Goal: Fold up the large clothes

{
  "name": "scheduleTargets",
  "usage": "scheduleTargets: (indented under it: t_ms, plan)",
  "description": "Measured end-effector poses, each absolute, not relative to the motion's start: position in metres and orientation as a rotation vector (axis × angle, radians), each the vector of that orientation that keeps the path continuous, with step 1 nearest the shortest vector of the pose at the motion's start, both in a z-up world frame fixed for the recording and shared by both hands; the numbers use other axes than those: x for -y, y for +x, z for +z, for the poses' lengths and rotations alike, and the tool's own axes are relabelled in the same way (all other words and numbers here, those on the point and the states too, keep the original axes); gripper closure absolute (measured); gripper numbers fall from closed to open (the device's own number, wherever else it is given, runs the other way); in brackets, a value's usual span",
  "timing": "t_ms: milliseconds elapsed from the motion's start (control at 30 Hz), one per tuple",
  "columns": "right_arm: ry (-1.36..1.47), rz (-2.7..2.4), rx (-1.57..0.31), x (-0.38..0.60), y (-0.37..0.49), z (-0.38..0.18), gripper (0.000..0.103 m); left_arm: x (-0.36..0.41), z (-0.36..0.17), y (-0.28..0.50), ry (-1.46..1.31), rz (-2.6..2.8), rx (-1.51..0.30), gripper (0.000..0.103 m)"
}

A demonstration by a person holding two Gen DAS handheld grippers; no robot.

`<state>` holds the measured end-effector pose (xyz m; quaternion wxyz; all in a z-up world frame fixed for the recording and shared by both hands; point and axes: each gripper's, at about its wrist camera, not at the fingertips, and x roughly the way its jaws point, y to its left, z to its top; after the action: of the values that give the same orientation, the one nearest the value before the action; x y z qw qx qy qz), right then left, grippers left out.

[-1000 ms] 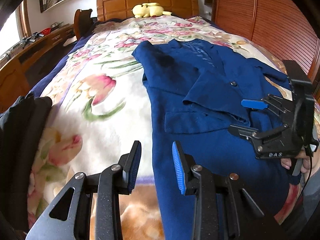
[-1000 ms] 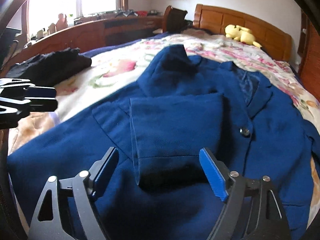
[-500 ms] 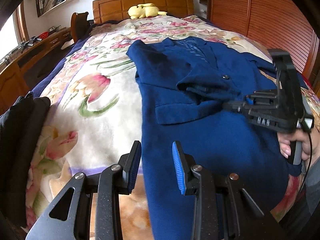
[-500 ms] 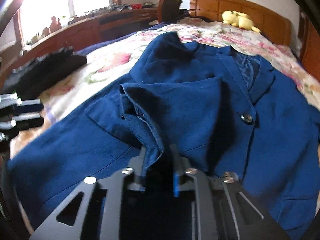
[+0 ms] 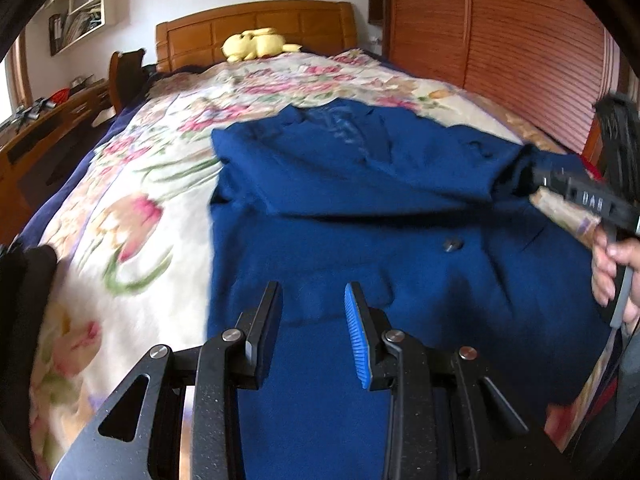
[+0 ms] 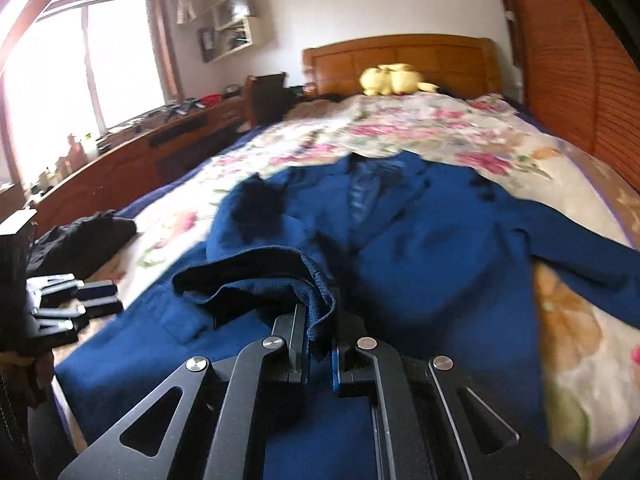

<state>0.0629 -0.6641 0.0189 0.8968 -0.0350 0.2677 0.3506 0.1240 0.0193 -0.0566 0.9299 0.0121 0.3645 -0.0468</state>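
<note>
right gripper [image 6: 320, 344] clamps jacket [image 6: 420, 264] cuff | left gripper [image 5: 314, 320] part-open, empty | button [image 5: 452, 245], blurred, left view only

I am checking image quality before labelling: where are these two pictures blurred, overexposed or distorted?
Left wrist view: motion blur smears the blue jacket and the right gripper; the left gripper is sharp; fisheye bends the wardrobe.
Right wrist view: the window is blown out white; the floral blanket is blurred; the right gripper's fingers are crisp.
</note>
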Motion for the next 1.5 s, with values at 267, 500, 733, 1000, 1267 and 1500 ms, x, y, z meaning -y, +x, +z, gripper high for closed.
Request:
scheduleTargets:
  t_ms: [267,500,733,1000,1267,1500]
  plan:
    - [-0.073,0.654,-0.649,0.682,0.058,-0.011,0.096,0.004,-0.051,0.157,0.036,-0.157,-0.700,0.070]
    - [-0.077,0.640,-0.704,0.671,0.083,-0.004,0.089,0.006,-0.062,0.179,0.026,-0.156,-0.686,0.070]
    - [-0.059,0.623,-0.763,0.667,0.103,-0.012,0.083,0.008,-0.086,0.187,0.021,-0.140,-0.712,0.070]
    - [-0.095,0.614,-0.768,0.659,0.106,-0.020,0.080,0.015,-0.099,0.183,0.060,-0.127,-0.712,0.070]
    - [-0.105,0.522,-0.713,0.664,0.095,-0.010,0.049,0.009,-0.099,0.184,0.022,-0.133,-0.711,0.070]
    - [-0.106,0.425,-0.700,0.684,0.057,-0.006,0.038,-0.003,-0.092,0.177,-0.019,-0.118,-0.672,0.070]
